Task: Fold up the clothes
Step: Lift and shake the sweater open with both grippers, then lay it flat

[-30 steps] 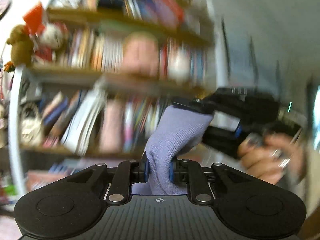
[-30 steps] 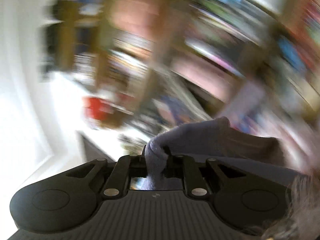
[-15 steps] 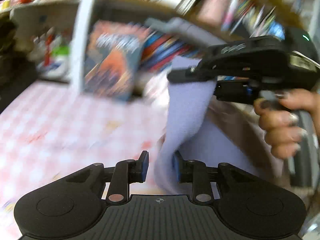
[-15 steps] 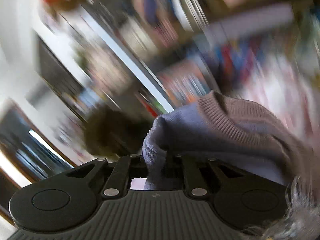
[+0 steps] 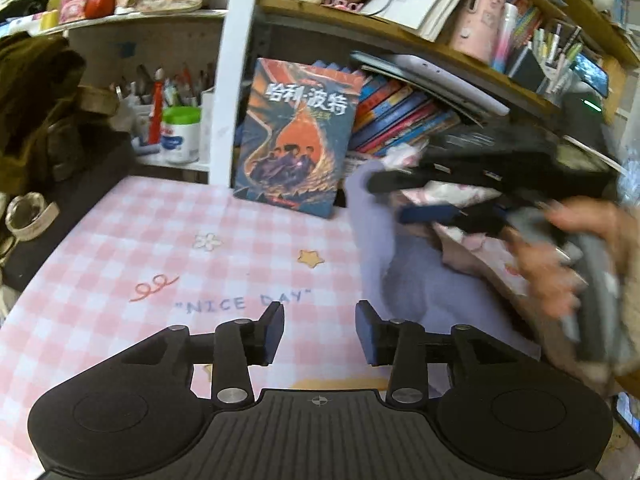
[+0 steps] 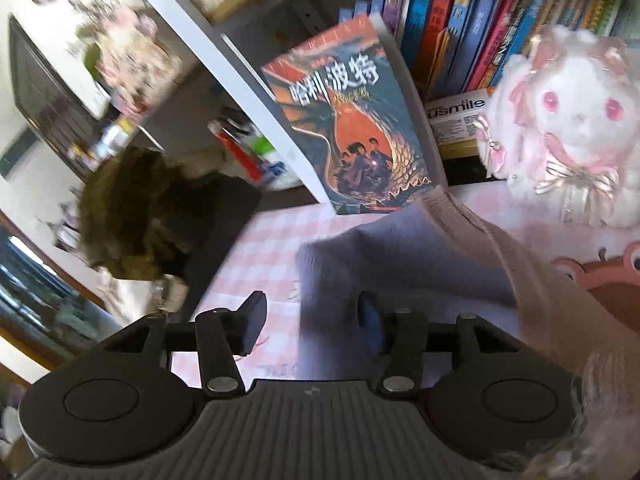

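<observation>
A lavender knit garment (image 5: 420, 280) lies bunched on the right of the pink checked table (image 5: 160, 248). My left gripper (image 5: 320, 332) hovers low over the table with its jaws opening and nothing between them; the cloth lies just right of its right finger. In the right wrist view the garment (image 6: 400, 248) drapes between the opening jaws of my right gripper (image 6: 310, 326), resting by the right finger, with a gap at the left one. A ribbed dusty-pink band (image 6: 520, 264) runs along the cloth. A hand (image 5: 552, 264) holds the blurred right gripper (image 5: 404, 198).
A book (image 5: 296, 136) stands upright at the table's back edge, with crowded bookshelves (image 5: 400, 104) behind. A white plush rabbit (image 6: 568, 120) sits at the back right. A dark brown furry thing (image 6: 128, 208) and pen cups (image 5: 180, 132) are at the left.
Both grippers came down from shelf height to the table. Each was shut on the lavender garment; now both jaws have spread and the cloth has dropped onto the table.
</observation>
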The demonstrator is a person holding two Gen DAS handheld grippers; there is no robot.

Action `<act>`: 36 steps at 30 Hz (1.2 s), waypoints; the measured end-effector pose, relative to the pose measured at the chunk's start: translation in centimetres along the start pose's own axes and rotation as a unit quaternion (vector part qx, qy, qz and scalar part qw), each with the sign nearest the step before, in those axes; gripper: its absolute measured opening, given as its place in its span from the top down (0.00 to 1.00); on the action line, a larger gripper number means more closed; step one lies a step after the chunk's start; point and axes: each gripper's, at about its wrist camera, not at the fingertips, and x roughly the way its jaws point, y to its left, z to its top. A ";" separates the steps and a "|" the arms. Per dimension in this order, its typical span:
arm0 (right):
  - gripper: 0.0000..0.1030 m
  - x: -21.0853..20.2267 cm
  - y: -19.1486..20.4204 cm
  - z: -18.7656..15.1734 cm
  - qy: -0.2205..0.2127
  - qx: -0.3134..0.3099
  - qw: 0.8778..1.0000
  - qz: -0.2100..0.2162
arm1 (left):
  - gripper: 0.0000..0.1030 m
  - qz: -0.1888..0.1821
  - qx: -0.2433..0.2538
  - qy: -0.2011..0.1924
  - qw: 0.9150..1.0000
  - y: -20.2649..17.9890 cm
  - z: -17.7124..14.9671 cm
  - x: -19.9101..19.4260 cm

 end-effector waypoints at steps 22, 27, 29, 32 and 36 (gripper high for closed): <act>0.47 -16.7 -11.9 -14.9 -0.006 -0.073 0.956 -0.283 | 0.47 -0.054 -0.137 0.129 0.981 -6.9 -5.2 6.3; 0.48 -15.0 -13.4 -14.3 0.018 -0.137 0.945 -0.297 | 0.87 -0.077 -0.187 0.119 0.972 -6.4 -5.6 6.5; 0.63 -14.3 -13.9 -13.8 0.021 -0.158 0.942 -0.296 | 0.96 -0.067 -0.201 0.114 0.971 -5.7 -5.3 6.2; 0.96 -14.8 -15.1 -12.1 -0.014 -0.165 0.939 -0.303 | 0.97 -0.053 -0.208 0.091 0.972 -4.2 -4.9 4.4; 0.97 -18.2 -16.9 -7.4 -0.105 -0.133 0.933 -0.316 | 0.96 0.001 -0.203 0.089 0.975 -1.6 -4.8 2.9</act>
